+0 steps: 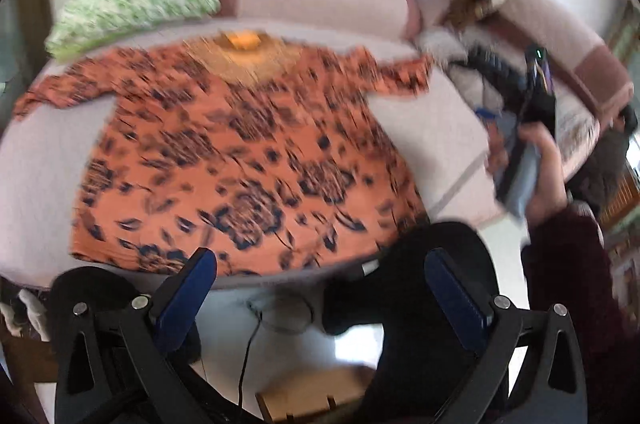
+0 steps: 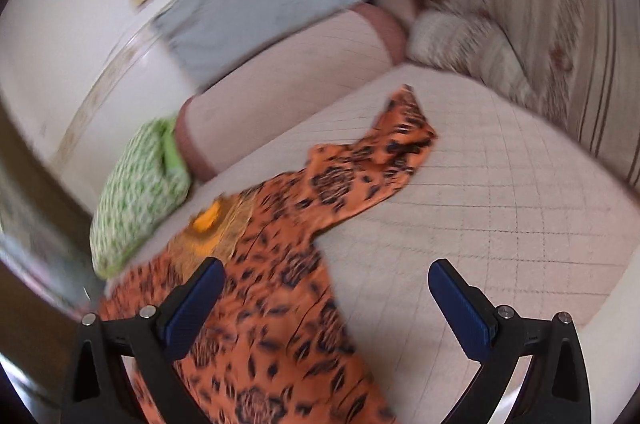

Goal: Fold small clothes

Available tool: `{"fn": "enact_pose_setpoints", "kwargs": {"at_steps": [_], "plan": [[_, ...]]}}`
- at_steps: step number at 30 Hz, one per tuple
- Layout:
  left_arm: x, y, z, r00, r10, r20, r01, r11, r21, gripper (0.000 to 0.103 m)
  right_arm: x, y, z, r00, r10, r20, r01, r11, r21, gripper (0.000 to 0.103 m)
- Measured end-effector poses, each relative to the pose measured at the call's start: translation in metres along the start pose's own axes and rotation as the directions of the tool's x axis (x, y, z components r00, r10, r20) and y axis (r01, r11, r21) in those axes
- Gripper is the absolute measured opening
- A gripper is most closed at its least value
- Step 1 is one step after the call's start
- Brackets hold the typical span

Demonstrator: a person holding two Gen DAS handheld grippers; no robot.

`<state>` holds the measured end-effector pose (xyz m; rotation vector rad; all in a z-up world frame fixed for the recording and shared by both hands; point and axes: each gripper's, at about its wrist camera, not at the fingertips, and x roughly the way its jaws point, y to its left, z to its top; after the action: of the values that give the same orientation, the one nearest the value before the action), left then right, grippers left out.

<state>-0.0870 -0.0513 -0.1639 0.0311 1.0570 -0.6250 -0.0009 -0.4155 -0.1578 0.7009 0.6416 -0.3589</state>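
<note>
Looking at the biggest thing first, the sofa seat [image 2: 500, 184] is carrying the orange patterned top [image 1: 224, 152], which is lying spread flat with both sleeves out and its neckline toward the backrest, so no fold is made yet as far as I'm judging. Both views are smearing with motion blur, and that's my main worry: I'm coming in fast, and a quick grab could be bunching the fabric or catching two layers instead of one edge. The hem is sitting right at the front edge of the seat, so a sloppy tug could be dragging the whole top off onto the floor. The green patterned cushion [image 1: 132, 0] is sitting just beside the left sleeve, and a fold swung that way could be snagging on it. My left gripper [image 1: 320, 276] is hanging with its fingers spread apart, holding nothing, just short of the hem. My right gripper [image 2: 326, 288] is spread wide too, hovering over the top's right side, empty. Containers: I'm not seeing any basket or bin in either view.
</note>
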Motion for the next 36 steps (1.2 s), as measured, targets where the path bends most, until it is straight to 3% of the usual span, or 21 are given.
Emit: {"fn": "enact_pose_setpoints", "kwargs": {"at_steps": [4, 7, 11, 15, 17, 20, 25, 26, 27, 30, 33, 36], "plan": [[0.030, 0.016, 0.030, 0.999, 0.041, -0.015, -0.041, 0.999, -0.008, 0.103, 0.047, -0.055, 0.034, 0.998, 0.035, -0.055, -0.025, 0.984, 0.176, 0.102], [0.056, 0.033, 0.072, 0.985, 0.163, 0.052, -0.162, 0.987, -0.023, 0.103, 0.086, -0.081, 0.054, 0.993, 0.086, -0.078, -0.062, 0.961, 0.270, 0.101], [0.103, 0.058, 0.139, 0.924, 0.360, 0.126, -0.357, 0.933, -0.046, 0.103, 0.145, -0.116, 0.080, 0.990, 0.119, -0.076, -0.079, 0.914, 0.399, 0.096], [0.149, 0.084, 0.183, 0.867, 0.468, 0.172, -0.454, 0.884, -0.116, 0.103, 0.179, -0.127, 0.105, 0.989, 0.141, -0.031, -0.113, 0.887, 0.448, 0.095], [0.174, 0.097, 0.200, 0.851, 0.500, 0.160, -0.481, 0.865, -0.144, 0.103, 0.191, -0.123, 0.119, 0.990, 0.138, -0.010, -0.119, 0.887, 0.447, 0.095], [0.207, 0.114, 0.215, 0.831, 0.538, 0.143, -0.511, 0.839, -0.186, 0.103, 0.209, -0.118, 0.136, 0.998, 0.061, -0.011, -0.050, 0.897, 0.438, 0.092], [0.235, 0.128, 0.209, 0.790, 0.595, 0.148, -0.573, 0.803, -0.166, 0.103, 0.233, -0.122, 0.152, 0.997, -0.074, -0.038, 0.083, 0.903, 0.422, 0.076], [0.240, 0.131, 0.208, 0.786, 0.603, 0.135, -0.584, 0.797, -0.157, 0.103, 0.235, -0.118, 0.156, 0.995, -0.096, -0.040, 0.104, 0.914, 0.391, 0.063], [0.245, 0.137, 0.207, 0.788, 0.608, 0.098, -0.592, 0.792, -0.150, 0.103, 0.236, -0.112, 0.160, 0.991, -0.120, -0.053, 0.131, 0.930, 0.343, 0.027], [0.241, 0.146, 0.208, 0.810, 0.582, 0.073, -0.564, 0.806, -0.181, 0.103, 0.229, -0.095, 0.163, 0.993, -0.111, -0.050, 0.121, 0.952, 0.282, 0.023], [0.221, 0.151, 0.213, 0.803, 0.585, 0.108, -0.556, 0.803, -0.215, 0.103, 0.211, -0.068, 0.166, 1.000, -0.015, -0.018, 0.019, 0.964, 0.264, 0.022], [0.199, 0.163, 0.219, 0.791, 0.596, 0.137, -0.550, 0.791, -0.266, 0.103, 0.198, -0.022, 0.165, 0.992, 0.125, -0.027, -0.116, 0.964, 0.239, 0.022]]}}
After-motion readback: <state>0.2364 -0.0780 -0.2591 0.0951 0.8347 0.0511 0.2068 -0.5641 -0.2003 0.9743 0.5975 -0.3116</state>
